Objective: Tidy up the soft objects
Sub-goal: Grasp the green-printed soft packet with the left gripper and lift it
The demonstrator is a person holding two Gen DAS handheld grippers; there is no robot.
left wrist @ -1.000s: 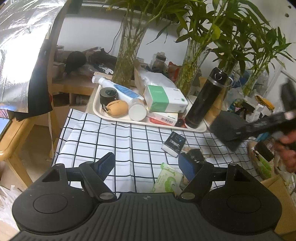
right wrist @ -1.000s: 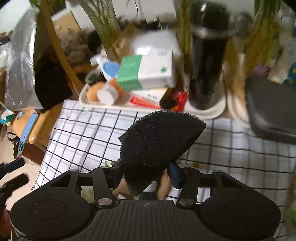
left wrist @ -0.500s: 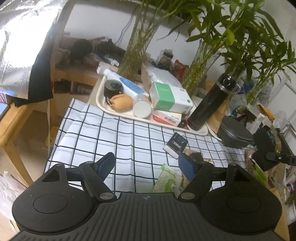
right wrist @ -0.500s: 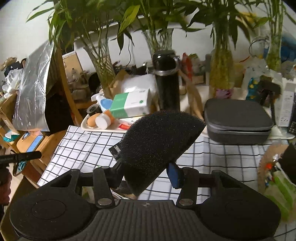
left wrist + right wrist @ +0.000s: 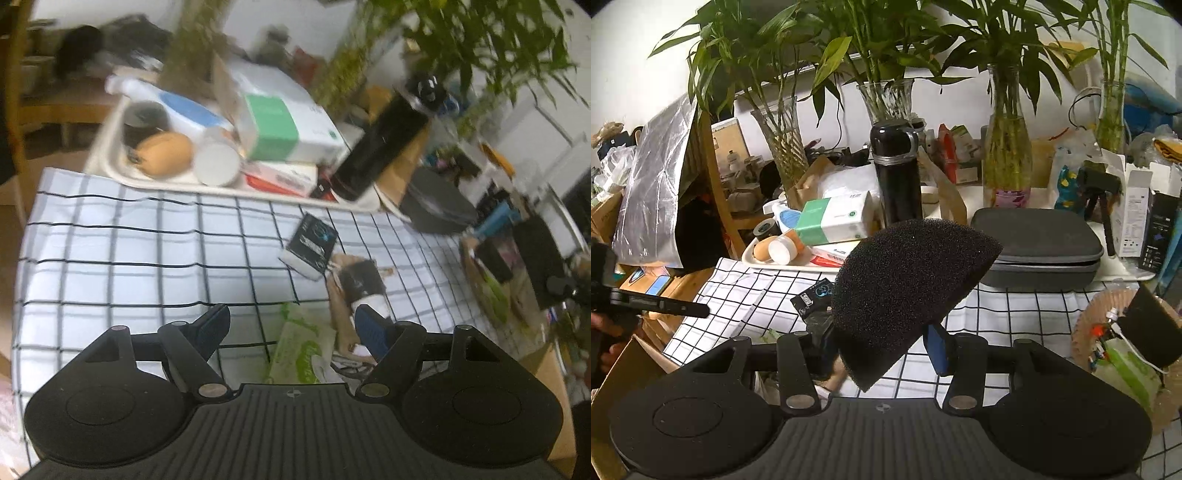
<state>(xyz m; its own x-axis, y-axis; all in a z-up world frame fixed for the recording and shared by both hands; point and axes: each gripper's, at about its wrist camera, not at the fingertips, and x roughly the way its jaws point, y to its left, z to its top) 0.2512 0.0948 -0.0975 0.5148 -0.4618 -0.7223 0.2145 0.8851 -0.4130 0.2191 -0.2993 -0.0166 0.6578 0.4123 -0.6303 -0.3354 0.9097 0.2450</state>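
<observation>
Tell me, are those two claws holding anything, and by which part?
The right gripper pinches a black foam sponge by its lower pointed end. The left gripper is open and holds nothing.

Black foam sponge [image 5: 908, 288] clamped between the right gripper's [image 5: 882, 350] jaws.

Left gripper [image 5: 293, 325]: tilted downward, jaws spread wide, nothing between the blue pads [image 5: 371, 332]. From the right wrist view it shows at the left edge as a dark bar, with part of the hand [image 5: 605, 338] that carries it just visible below.

Right gripper [image 5: 882, 349]: also angled down, jaws partly closed and clamped on a black foam sponge [image 5: 908, 291], which stands up above the fingers. Right blue pad presses on the sponge's lower edge; left pad hidden behind it.
</observation>
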